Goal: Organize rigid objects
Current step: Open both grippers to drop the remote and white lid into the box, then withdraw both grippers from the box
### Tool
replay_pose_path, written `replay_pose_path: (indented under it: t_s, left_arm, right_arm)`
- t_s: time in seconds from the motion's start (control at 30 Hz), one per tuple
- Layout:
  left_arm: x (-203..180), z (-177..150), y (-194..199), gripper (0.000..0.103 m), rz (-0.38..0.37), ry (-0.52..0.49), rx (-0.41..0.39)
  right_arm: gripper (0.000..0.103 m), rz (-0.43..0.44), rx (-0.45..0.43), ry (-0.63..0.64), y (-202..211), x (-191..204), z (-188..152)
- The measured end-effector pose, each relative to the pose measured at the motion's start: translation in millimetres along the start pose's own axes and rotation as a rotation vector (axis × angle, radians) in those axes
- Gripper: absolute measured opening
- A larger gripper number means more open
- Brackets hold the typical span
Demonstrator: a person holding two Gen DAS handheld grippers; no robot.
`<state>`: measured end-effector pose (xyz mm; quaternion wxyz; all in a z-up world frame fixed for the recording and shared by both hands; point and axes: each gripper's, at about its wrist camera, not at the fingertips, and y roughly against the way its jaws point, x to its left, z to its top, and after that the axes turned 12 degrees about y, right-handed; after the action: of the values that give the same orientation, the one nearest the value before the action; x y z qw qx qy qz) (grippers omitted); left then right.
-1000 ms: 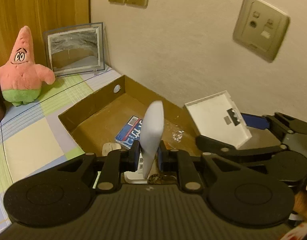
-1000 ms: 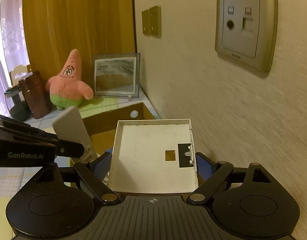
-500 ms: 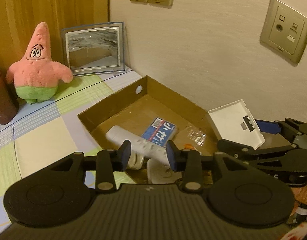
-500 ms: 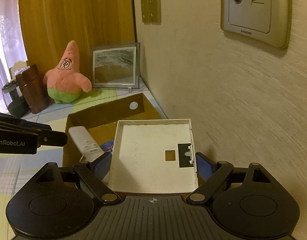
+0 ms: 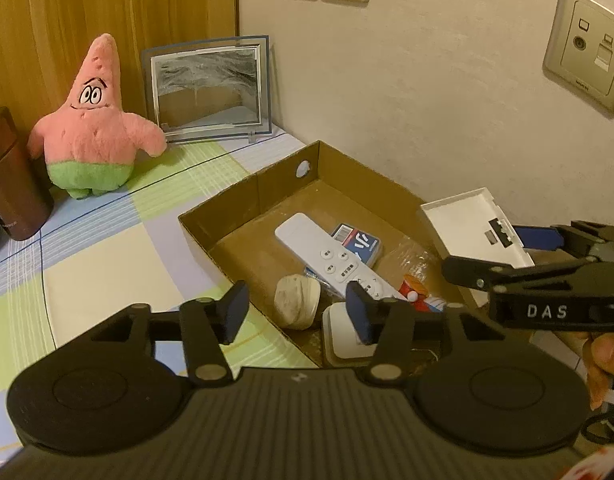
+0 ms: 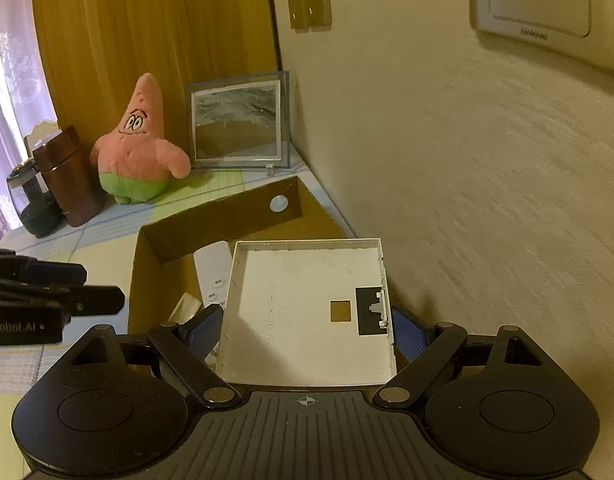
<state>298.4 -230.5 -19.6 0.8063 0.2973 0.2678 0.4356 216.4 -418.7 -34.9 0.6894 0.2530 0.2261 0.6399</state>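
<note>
An open cardboard box (image 5: 243,194) sits on the checked cloth by the wall. A white remote (image 5: 331,258) lies flat inside it, on a blue packet (image 5: 363,242), beside a pale stone-like lump (image 5: 297,306) and a white block (image 5: 339,334). My left gripper (image 5: 297,312) is open and empty above the box's near edge. My right gripper (image 6: 305,326) is shut on a white square plastic cover (image 6: 311,314), held over the box's right side; the cover also shows in the left wrist view (image 5: 473,226).
A pink starfish plush (image 5: 93,124), a framed sand picture (image 5: 209,90) and a brown canister (image 5: 9,180) stand at the back left. The wall (image 5: 427,100) with sockets runs close along the box's right side.
My left gripper opened and let go of the white remote, which now lies flat in the box. The left gripper pulled back and up. The right gripper still holds the cover.
</note>
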Motion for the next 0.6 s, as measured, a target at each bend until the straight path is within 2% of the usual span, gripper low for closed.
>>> replay_pose_path:
  t_s: [0.13,0.23,0.6]
  left_arm:
    - [0.0,-4.2,0.2,0.073,0.010,0.002,-0.009]
    - [0.6,-8.5,2.7,0.082,0.021,0.001,-0.018]
    - [-6.0,-26.1,25.3,0.098,0.039,0.022,-0.048]
  right_arm:
    - [0.086,0.024,0.000,-0.035,-3.9,-4.3,0.6]
    - [0.090,0.016,-0.014,-0.041,-0.8,-6.8,0.8]
    - [0.092,0.003,-0.021,-0.057,27.6,-8.5,-0.6]
